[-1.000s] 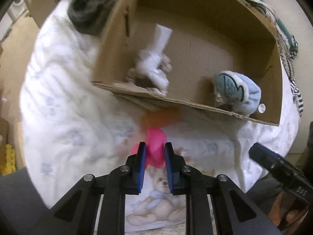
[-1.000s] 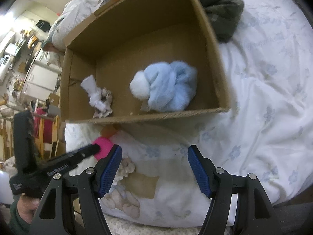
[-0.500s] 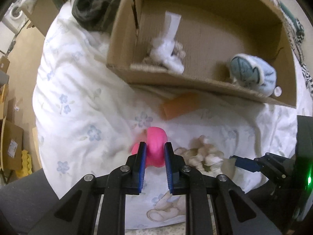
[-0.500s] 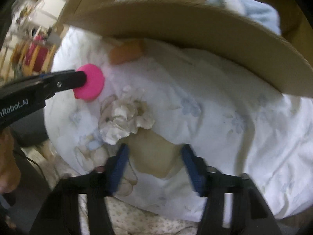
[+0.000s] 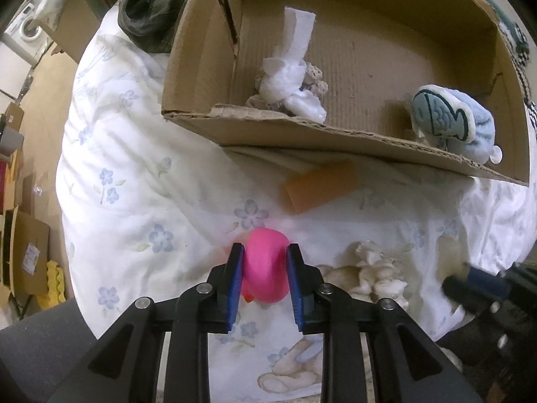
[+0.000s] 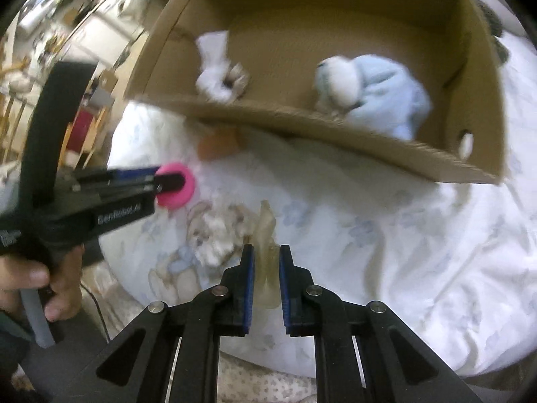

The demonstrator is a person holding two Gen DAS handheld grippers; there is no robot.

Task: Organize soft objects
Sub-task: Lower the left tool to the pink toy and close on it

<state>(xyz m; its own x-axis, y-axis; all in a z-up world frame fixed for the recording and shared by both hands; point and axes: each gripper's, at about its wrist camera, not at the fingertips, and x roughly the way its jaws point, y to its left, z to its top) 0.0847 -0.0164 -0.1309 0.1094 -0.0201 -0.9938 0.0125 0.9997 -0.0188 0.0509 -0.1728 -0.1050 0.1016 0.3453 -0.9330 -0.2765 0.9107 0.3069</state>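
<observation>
Left gripper (image 5: 262,270) held pink ball (image 5: 265,265); right gripper (image 6: 262,268) pinched beige cloth (image 6: 265,235) off bed (image 6: 402,235), both likely bound for box (image 5: 335,134)

This is a lived-in home, likely a bedroom. A bed (image 5: 127,181) fills most of both views, covered with a white sheet printed with pale blue flowers and a teddy bear (image 5: 292,366). Dark clothes (image 5: 151,10) lie bunched at its far edge. Cardboard boxes (image 5: 27,255) stand on the floor beside it, and a washing machine (image 5: 23,33) shows in the far corner.
</observation>
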